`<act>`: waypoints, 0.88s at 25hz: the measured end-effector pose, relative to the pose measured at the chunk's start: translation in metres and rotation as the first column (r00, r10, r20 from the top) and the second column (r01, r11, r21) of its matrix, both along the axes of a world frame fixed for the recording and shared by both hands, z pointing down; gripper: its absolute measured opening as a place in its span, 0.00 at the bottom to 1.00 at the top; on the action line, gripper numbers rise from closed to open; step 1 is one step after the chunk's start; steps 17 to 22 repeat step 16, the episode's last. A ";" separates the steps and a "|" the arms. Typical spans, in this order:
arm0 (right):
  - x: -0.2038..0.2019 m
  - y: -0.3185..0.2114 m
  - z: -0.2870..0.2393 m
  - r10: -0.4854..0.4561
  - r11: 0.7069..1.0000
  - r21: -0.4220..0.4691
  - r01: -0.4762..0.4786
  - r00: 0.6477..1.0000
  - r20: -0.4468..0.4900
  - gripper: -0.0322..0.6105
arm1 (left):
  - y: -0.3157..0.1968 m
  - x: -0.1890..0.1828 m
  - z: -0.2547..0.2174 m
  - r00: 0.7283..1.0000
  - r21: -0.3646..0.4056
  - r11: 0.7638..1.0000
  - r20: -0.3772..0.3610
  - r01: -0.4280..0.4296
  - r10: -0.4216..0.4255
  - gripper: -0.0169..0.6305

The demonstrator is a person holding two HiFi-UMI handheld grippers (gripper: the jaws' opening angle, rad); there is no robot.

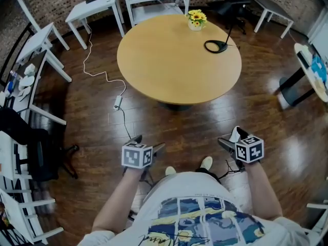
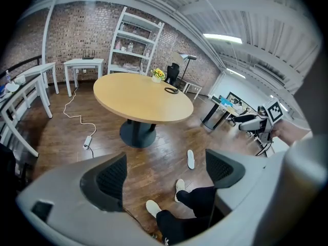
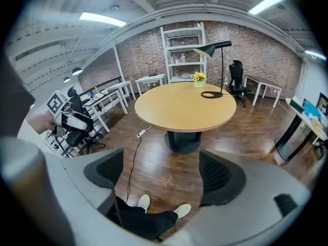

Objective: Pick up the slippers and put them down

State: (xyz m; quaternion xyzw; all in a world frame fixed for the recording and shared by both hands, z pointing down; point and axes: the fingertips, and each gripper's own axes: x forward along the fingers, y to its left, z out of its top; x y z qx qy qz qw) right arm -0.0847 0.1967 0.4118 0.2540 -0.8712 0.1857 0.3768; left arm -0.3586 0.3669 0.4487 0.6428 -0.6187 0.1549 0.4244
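Observation:
One white slipper [image 2: 190,159] lies on the dark wood floor in front of the person's feet; in the head view the slipper [image 1: 235,134] peeks out just behind my right gripper. No second slipper shows. My left gripper [image 1: 148,143] [image 2: 166,173] is held above the floor at the lower left, open and empty. My right gripper [image 1: 232,139] [image 3: 163,174] hovers at the lower right, also open with nothing between its pads. The person's own white shoes [image 1: 206,162] stand between the two grippers.
A round wooden table [image 1: 179,58] on a dark pedestal stands ahead, bearing a flower pot [image 1: 196,19] and a lamp base [image 1: 216,46]. A power strip with its cable [image 1: 118,102] lies on the floor. White desks [image 1: 38,45] and a black chair [image 1: 31,147] line the left.

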 end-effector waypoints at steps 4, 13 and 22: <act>0.003 0.002 0.001 0.002 1.000 0.002 -0.002 1.000 0.000 0.80 | 0.004 0.004 0.005 1.000 -0.013 1.000 -0.004 -0.001 0.001 0.76; 0.006 0.012 0.000 0.000 1.000 0.001 0.000 1.000 -0.002 0.80 | 0.009 0.010 -0.004 1.000 0.001 1.000 0.000 -0.014 0.014 0.76; 0.005 0.011 -0.002 -0.004 1.000 0.010 0.004 1.000 -0.001 0.80 | 0.009 0.011 -0.006 1.000 0.005 1.000 0.002 -0.014 0.014 0.76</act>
